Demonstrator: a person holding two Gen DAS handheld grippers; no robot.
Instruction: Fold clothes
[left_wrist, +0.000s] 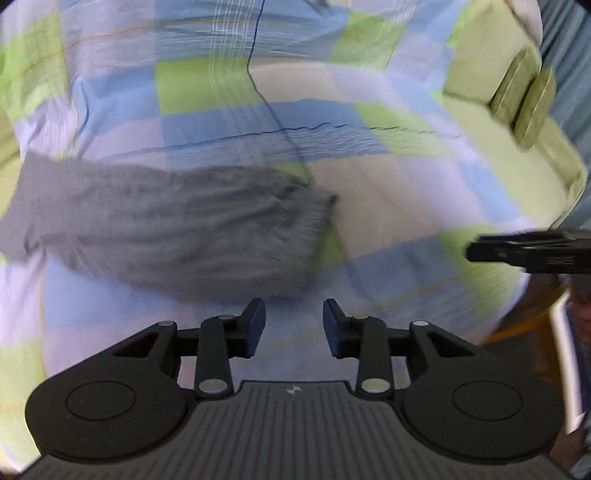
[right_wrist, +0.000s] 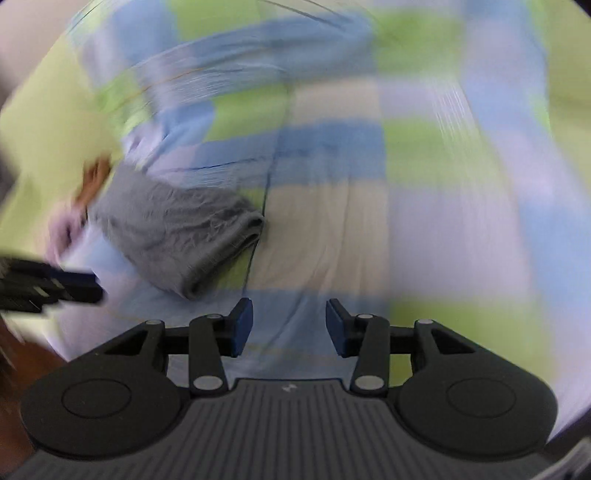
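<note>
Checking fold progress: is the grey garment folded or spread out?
Folded. The grey garment lies as a compact doubled bundle on the checked bedsheet, with a layered edge at its ribbed end. No jaws hold it.

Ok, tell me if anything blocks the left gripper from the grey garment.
Nothing visible does. The left gripper is open and empty, and only bare checked bedsheet lies between it and the grey garment just ahead.
</note>
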